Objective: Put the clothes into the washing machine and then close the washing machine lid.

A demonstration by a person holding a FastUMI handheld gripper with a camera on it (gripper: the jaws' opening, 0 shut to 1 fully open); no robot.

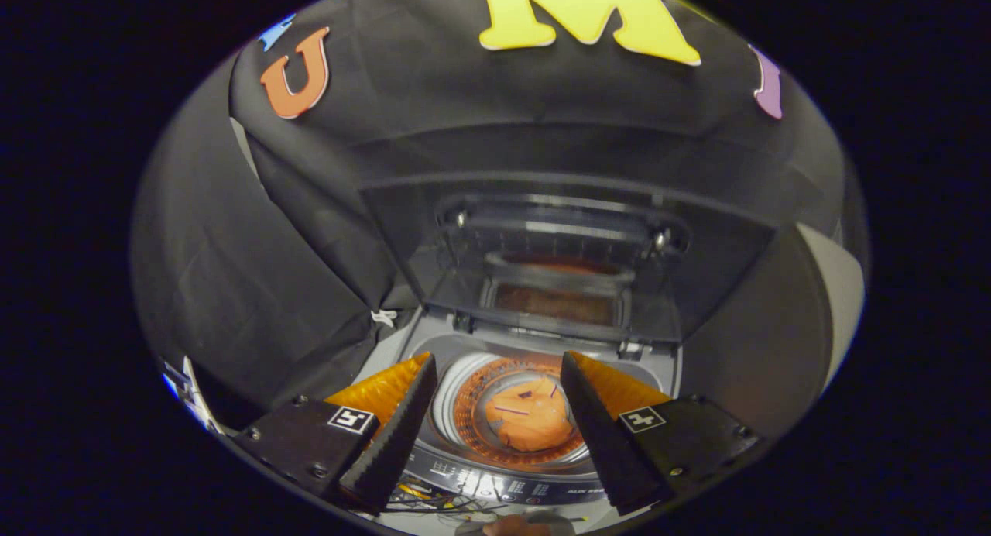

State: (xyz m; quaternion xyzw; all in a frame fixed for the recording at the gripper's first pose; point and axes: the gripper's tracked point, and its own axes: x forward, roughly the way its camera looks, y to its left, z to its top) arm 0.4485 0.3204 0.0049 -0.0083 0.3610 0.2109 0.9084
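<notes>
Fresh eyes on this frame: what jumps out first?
The orange garment lying at the bottom of the top-loading washing machine's round steel drum, seen between the open gripper fingers. Beyond them, the machine's dark hinged lid stands raised upright against the black cloth wall.

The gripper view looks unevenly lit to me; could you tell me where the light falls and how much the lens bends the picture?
Gripper view: light falls on the orange garment in the drum; the raised lid stays dim, with orange reflected in its window; fisheye bows the lid's edges; the open gripper looks sharp.
</notes>
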